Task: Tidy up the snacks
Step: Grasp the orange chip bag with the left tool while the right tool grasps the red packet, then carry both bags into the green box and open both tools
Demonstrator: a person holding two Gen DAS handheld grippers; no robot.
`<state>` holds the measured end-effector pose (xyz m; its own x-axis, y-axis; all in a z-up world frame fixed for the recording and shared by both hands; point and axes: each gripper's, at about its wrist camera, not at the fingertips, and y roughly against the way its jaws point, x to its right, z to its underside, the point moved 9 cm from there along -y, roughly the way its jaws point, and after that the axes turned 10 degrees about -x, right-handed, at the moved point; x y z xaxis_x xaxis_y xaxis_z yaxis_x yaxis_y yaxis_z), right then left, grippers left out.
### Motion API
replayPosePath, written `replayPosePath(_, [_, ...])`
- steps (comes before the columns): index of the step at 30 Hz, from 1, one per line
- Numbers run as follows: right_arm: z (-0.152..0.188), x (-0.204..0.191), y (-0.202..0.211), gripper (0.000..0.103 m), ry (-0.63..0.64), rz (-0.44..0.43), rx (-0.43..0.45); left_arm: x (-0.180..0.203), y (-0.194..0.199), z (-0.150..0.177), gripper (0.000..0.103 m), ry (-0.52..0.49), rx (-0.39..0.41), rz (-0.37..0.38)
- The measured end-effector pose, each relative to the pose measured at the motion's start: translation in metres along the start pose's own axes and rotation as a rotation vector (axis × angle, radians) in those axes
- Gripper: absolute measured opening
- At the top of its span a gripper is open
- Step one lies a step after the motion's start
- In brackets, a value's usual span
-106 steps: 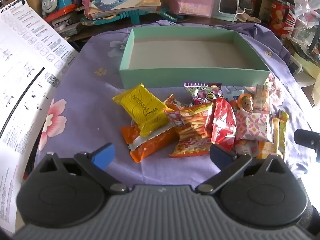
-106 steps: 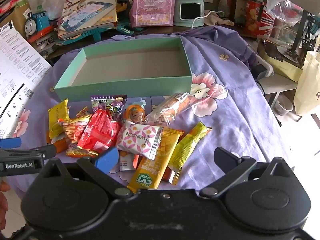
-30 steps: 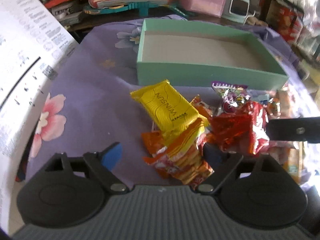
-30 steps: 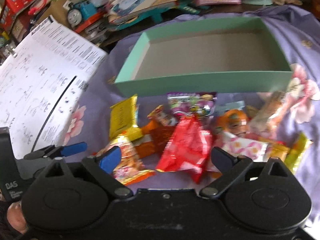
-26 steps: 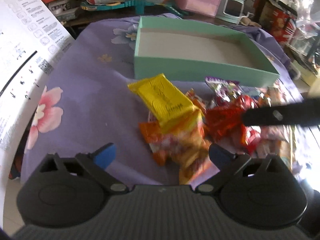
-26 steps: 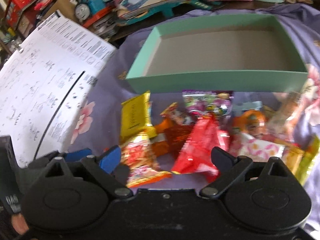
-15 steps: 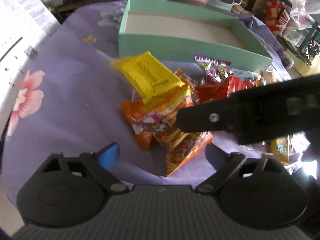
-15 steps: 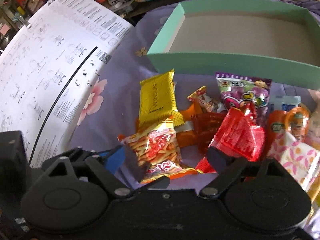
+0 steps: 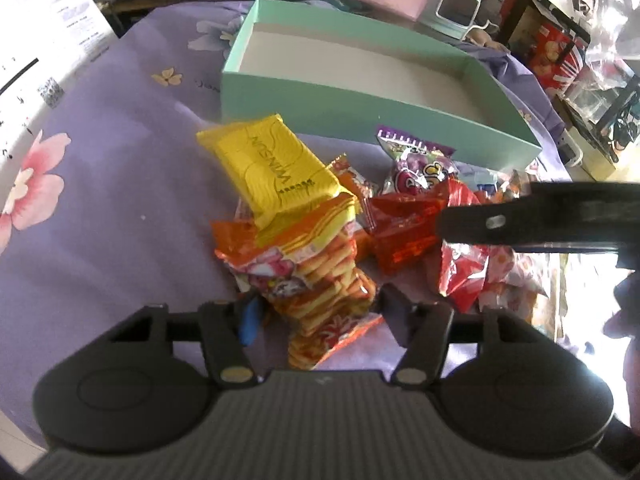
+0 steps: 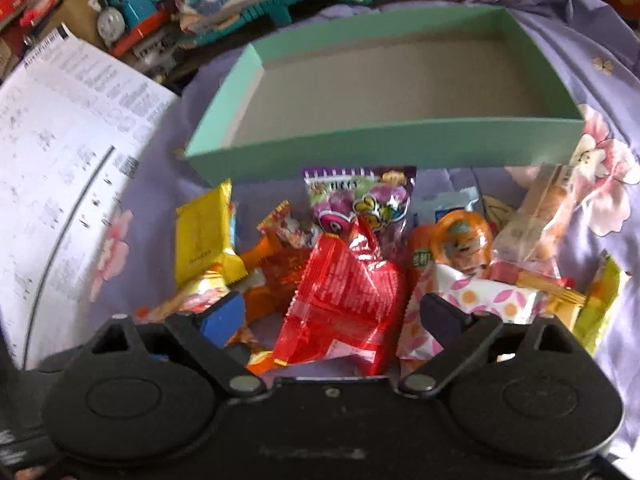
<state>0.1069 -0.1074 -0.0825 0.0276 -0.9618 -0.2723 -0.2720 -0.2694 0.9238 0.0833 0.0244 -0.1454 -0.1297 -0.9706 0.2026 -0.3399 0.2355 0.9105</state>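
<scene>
Right wrist: left tool [image 10: 224,320] mostly hidden

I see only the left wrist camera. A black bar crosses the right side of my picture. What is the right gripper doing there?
Observer: The right gripper hangs over the red packet. Its jaws are opening, and the packet lies between them, not gripped.
Operator: My left gripper is closing on the orange stick-snack packet. What lies to the right of the pile? I see only glare.
Observer: A yellow-green bar lies at the far right on the purple cloth.
Operator: Is anything beyond the printed sheet?
Observer: Yes, a blue toy train lies in the clutter there.
</scene>
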Motion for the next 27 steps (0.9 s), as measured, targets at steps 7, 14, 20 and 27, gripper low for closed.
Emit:
replayPosePath(7, [0.01, 0.002, -0.023, 0.059, 0.019, 0.021, -0.037, -0.003, 0.0, 0.002, 0.067, 0.007, -0.01, -0.015])
replayPosePath(14, [0.01, 0.01, -0.001, 0.042, -0.005, -0.009, -0.001, 0.009, 0.004, 0.001, 0.048, -0.02, 0.005, -0.033])
replayPosePath(20, [0.012, 0.006, 0.007, 0.04, -0.002, -0.044, 0.02, 0.014, 0.013, 0.003, 0.039, -0.026, 0.007, -0.042])
replayPosePath(27, [0.009, 0.008, 0.031, 0.04, -0.008, -0.08, 0.068, 0.025, 0.036, 0.001, 0.039, -0.056, 0.047, -0.034])
